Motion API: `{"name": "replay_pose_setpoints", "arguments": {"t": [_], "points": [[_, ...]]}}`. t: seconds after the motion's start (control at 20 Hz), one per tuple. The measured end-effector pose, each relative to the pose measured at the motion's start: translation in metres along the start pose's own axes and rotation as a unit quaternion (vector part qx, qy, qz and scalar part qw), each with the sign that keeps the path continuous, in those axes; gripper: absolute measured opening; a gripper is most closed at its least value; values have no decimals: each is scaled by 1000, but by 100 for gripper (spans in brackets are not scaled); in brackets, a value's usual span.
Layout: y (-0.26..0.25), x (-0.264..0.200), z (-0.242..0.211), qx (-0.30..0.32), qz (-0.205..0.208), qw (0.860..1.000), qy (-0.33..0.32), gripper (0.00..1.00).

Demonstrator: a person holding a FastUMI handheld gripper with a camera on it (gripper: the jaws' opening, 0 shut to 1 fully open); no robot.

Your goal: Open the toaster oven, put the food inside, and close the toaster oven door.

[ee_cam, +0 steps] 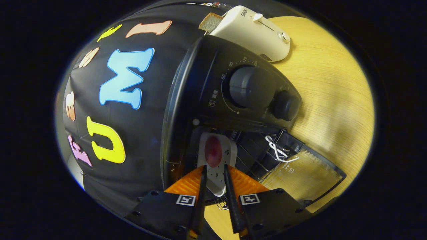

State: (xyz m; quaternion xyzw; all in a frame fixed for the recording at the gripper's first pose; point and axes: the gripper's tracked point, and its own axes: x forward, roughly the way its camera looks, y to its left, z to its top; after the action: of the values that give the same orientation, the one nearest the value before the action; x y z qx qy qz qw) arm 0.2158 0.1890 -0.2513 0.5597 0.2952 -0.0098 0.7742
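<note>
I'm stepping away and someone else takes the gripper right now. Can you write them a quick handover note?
Gripper: shut on the food, a white slab with a pink centre, held between the fingers.
Toaster oven: door is open and folded down onto the table.
Food: its far end is already inside the oven opening, over the rack.
Done: door opened, food carried in.
Left: set the food on the rack, release, withdraw, close the door.

A white pop-up toaster (255, 33) holding a bread slice (210, 22) stands on the wooden table (333, 100).
</note>
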Motion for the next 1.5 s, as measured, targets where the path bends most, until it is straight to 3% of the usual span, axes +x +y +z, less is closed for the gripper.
{"name": "replay_pose_setpoints", "arguments": {"t": [0.1, 0.15, 0.35, 0.6, 0.95, 1.2, 1.35, 1.5], "points": [[-1, -12, -12, -19, 5, 1000, 23, 59], [-2, -19, -18, -29, 5, 999, 34, 79], [-2, -45, -26, -71, 2, 997, 42, 98], [-9, -75, -34, -146, -14, 987, 66, 97], [-24, -107, -52, -294, -49, 952, 72, 97], [-66, -115, -81, -389, -120, 906, 119, 98], [-82, -113, -98, -414, -147, 889, 127, 98], [-106, -111, -104, -457, -192, 857, 140, 98]]}}
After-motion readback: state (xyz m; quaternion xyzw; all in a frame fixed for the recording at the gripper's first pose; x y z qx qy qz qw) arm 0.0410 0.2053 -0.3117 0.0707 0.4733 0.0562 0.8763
